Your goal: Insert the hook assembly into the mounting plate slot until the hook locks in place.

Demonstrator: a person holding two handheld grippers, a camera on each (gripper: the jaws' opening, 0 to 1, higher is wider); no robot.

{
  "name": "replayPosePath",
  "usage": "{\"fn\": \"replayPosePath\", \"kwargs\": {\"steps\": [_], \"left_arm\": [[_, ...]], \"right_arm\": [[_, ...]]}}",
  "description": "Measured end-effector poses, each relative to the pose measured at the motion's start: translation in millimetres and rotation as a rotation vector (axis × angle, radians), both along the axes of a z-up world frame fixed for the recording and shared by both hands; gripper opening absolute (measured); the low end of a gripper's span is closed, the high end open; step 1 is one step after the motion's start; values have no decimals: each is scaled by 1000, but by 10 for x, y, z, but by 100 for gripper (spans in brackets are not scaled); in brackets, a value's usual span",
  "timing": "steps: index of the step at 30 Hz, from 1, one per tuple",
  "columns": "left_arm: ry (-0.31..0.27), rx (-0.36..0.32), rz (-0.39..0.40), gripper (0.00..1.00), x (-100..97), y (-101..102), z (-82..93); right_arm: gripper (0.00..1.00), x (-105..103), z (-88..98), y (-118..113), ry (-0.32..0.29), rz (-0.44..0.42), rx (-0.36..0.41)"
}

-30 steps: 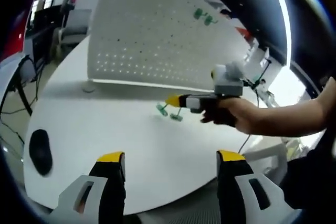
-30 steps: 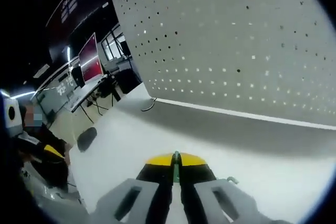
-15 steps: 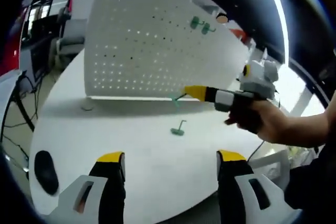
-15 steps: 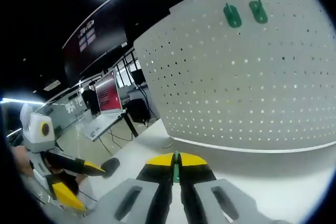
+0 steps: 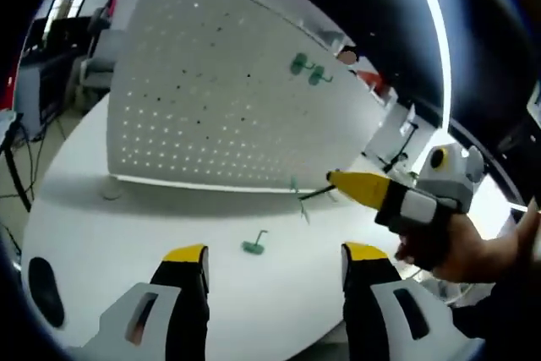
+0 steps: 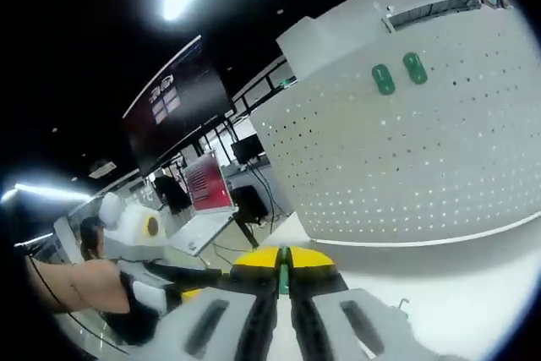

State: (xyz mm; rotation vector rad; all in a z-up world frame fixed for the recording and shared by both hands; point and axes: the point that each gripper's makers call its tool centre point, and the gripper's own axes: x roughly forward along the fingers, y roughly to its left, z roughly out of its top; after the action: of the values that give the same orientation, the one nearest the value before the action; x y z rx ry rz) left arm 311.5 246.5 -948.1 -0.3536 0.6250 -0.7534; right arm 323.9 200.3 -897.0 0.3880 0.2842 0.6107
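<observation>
A white pegboard plate [image 5: 211, 99] stands upright on the white table [image 5: 101, 234], with two green hooks [image 5: 306, 69] mounted near its top. In the left gripper view my left gripper [image 5: 277, 255] is open and holds nothing. A loose green hook [image 5: 254, 245] lies on the table just beyond it. My right gripper [image 5: 338, 180] enters from the right, shut on a green hook [image 5: 297, 196] held in the air before the board's lower edge. In the right gripper view my right gripper [image 6: 283, 261] is shut on that hook's thin green stem [image 6: 284, 270], facing the board [image 6: 439, 158] and its mounted hooks [image 6: 397, 73].
A black mouse [image 5: 42, 281] lies at the table's left edge. A hand [image 5: 452, 247] grips the right tool. In the right gripper view the left gripper [image 6: 182, 281] and a person's arm [image 6: 84, 281] sit at lower left, with desks and monitors [image 6: 207, 183] behind.
My right gripper has lifted its hook off the table and carried it up and right, toward the board. One hook stays on the table. Both views have tilted upward.
</observation>
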Motion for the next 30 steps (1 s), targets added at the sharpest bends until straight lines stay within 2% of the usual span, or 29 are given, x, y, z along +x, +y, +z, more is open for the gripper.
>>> {"fn": "replayPosePath", "kwargs": {"steps": [6, 11, 16, 21, 24, 30], "left_arm": [[-6, -18, -10, 63, 3, -106, 81], [-10, -38, -30, 58, -33, -170, 122], [20, -109, -41, 46, -101, -215, 159], [33, -180, -11, 38, -85, -186, 247], [37, -203, -11, 27, -83, -172, 289], [42, -235, -37, 16, -122, -217, 352]], "right_arm": [[0, -151, 90, 62, -27, 25, 26], [0, -231, 168, 94, -45, 35, 36], [0, -276, 219, 125, -61, 29, 45], [0, -336, 298, 174, -106, 36, 49], [0, -353, 337, 220, -118, 51, 48], [0, -348, 354, 238, -122, 34, 56]]}}
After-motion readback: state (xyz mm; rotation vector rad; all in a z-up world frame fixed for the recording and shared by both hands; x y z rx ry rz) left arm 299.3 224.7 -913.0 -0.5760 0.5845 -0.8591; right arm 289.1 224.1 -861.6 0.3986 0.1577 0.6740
